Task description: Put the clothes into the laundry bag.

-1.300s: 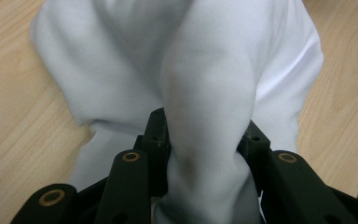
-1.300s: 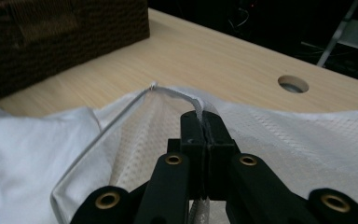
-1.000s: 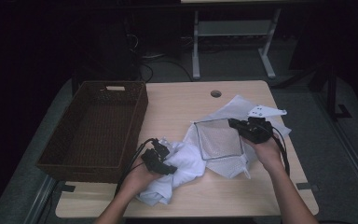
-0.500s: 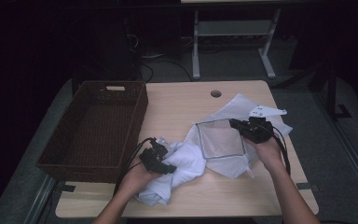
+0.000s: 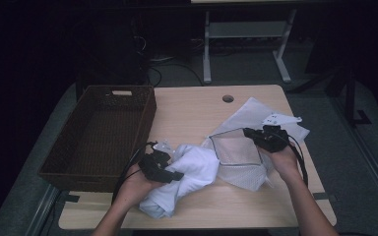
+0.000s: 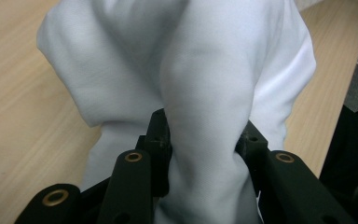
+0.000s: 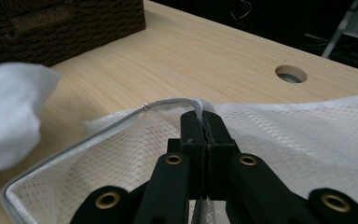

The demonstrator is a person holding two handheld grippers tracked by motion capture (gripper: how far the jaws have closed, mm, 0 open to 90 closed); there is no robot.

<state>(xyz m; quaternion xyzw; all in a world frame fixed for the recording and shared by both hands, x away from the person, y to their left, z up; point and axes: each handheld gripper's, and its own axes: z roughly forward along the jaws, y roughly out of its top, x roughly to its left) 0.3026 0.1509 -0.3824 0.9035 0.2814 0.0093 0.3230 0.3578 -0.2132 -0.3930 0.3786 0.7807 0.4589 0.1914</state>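
Observation:
A bunched white cloth (image 5: 189,174) lies on the wooden table (image 5: 192,110), front left of centre. My left gripper (image 5: 171,173) is shut on a thick fold of the cloth (image 6: 205,116), which bulges up between its two jaws. To the right lies a white mesh laundry bag (image 5: 238,152) with a grey zipped rim, its mouth held open and raised. My right gripper (image 5: 250,132) is shut on the bag's rim (image 7: 168,103) at the far right of the mouth; in the right gripper view the jaws meet over the grey edge. The cloth (image 7: 9,112) sits just left of the bag's mouth.
A dark brown wicker basket (image 5: 59,162) stands on the table's left side, close behind the left hand. A round cable hole (image 5: 228,98) is in the tabletop at the back. A white tag (image 5: 278,118) lies on the bag beyond the right gripper.
The left gripper has lifted a little with the cloth fold in it, drawing the cloth up and towards the bag. The right gripper and the bag's mouth have stayed put.

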